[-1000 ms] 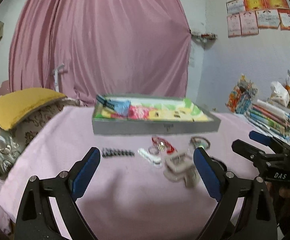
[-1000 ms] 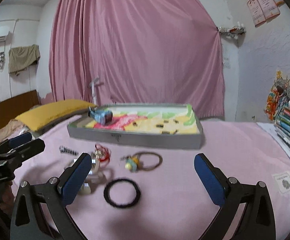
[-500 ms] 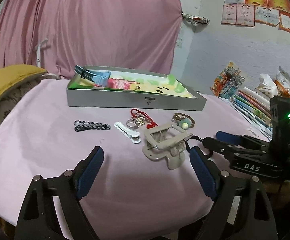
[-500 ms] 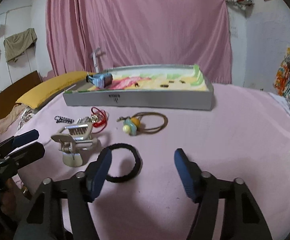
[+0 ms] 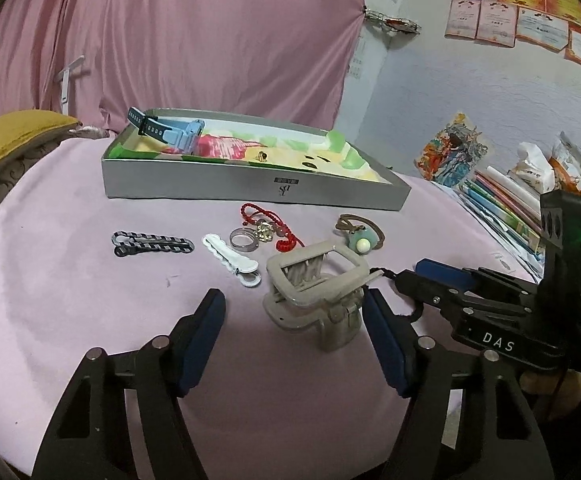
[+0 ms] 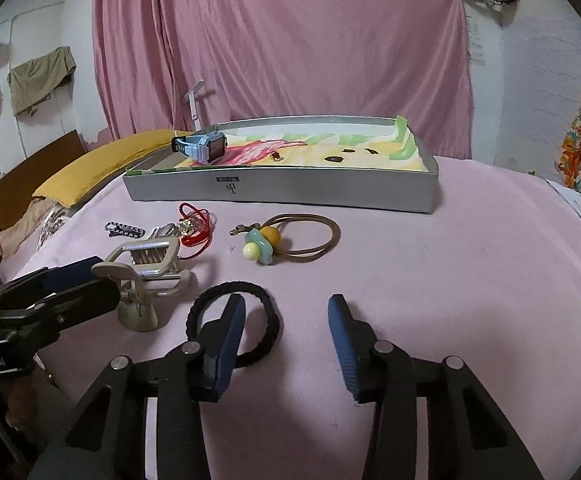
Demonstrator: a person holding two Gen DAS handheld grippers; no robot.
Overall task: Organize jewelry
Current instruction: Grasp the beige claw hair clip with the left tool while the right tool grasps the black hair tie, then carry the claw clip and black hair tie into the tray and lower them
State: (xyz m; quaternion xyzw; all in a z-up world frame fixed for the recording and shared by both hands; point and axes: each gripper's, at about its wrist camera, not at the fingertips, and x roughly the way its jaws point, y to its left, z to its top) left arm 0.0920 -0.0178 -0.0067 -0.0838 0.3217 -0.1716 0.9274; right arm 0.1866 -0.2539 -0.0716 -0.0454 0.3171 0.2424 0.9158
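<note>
Right claw (image 6: pixel 286 326) is hanging open, left finger sitting inside the black band (image 6: pixel 234 322). Left claw (image 5: pixel 294 328) is gaping around the clip (image 5: pixel 316 290), nearer it.

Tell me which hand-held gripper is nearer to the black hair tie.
Right. The right hand-held gripper is open directly over the black hair tie, one finger inside its loop. The left hand-held gripper is further off, open around the beige claw clip.
</note>
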